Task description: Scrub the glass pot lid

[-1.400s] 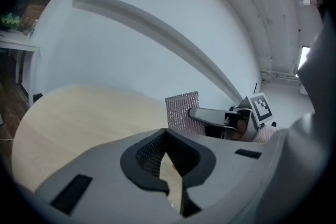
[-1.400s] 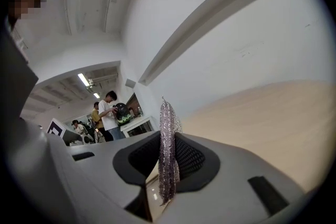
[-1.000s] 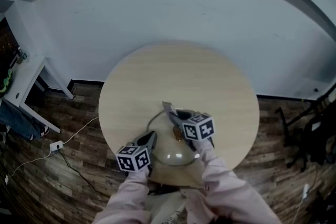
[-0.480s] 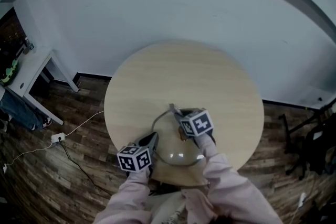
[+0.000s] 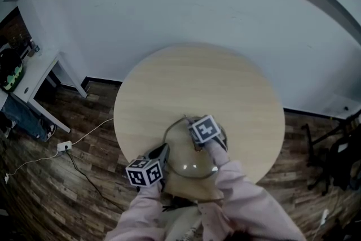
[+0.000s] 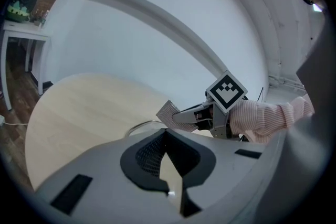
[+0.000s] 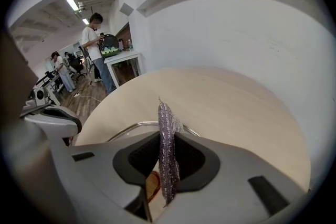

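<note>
- 2 long sleeves [image 5: 248,203] are worn, pale pink with thin stripes.
- The left gripper [image 6: 165,134] is made of grey plastic, with black bumpy pads [image 6: 144,152] inside.
- The right gripper [image 7: 167,136] is built the same way.
- A cube [image 5: 145,172] with black-and-white square marks is fixed on each gripper.

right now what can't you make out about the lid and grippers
- Whether the scrub pad touches the glass pot lid: the right gripper blocks it with its body in the right gripper view, and with its marker cube in the head view.
- Whether the left gripper, tips together, pinches the lid's rim: its own body hides that in the left gripper view; too small in the head view.
- Dirt on the glass: too small, dim.
</note>
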The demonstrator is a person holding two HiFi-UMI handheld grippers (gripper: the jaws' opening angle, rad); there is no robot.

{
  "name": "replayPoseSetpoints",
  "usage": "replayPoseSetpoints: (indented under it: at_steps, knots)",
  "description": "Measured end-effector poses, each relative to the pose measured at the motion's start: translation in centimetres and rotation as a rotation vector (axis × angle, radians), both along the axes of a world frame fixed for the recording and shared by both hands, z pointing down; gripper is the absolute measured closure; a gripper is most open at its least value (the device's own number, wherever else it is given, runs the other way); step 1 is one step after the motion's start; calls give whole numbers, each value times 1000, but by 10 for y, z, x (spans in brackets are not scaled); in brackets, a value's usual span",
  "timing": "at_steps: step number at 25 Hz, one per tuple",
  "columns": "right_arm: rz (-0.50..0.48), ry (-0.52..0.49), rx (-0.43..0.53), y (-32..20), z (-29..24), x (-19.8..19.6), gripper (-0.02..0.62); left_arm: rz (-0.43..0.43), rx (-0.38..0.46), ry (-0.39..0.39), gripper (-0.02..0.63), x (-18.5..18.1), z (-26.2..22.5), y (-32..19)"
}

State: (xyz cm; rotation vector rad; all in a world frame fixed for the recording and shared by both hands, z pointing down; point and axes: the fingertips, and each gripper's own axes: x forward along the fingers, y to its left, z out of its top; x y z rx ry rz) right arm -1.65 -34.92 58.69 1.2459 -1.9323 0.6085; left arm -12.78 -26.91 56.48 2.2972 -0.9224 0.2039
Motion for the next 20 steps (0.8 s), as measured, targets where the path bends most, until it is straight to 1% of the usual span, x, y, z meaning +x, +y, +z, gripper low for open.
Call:
replayPoseSetpoints:
  at_steps: [1,2,4,7,16,18,20]
  knots:
    - [9,20,-9,0,4,4,515,-6,-3,1,612,-1,1,0]
    - [7,19,-15,0,8,3,515,-12,-6,2,612,-1,2,1]
    - [-14,-27,-22,0,9,-8,514,-20,-11,4,611,0,3,4]
    - [-30,-37,-46,0,12,-12,514,-35,-18,2,612,-3,5,7]
    - [-154,-9,-58,-4,17,-31,515,-103,-27,-4,612,-20,8,14]
    - [-178,14,-78,-1,20,-32,515,-116,-26,-6,612,-22,7,16]
    - [-168,97,-148,10,26,-18,515,-127,-24,-8,612,-23,6,18]
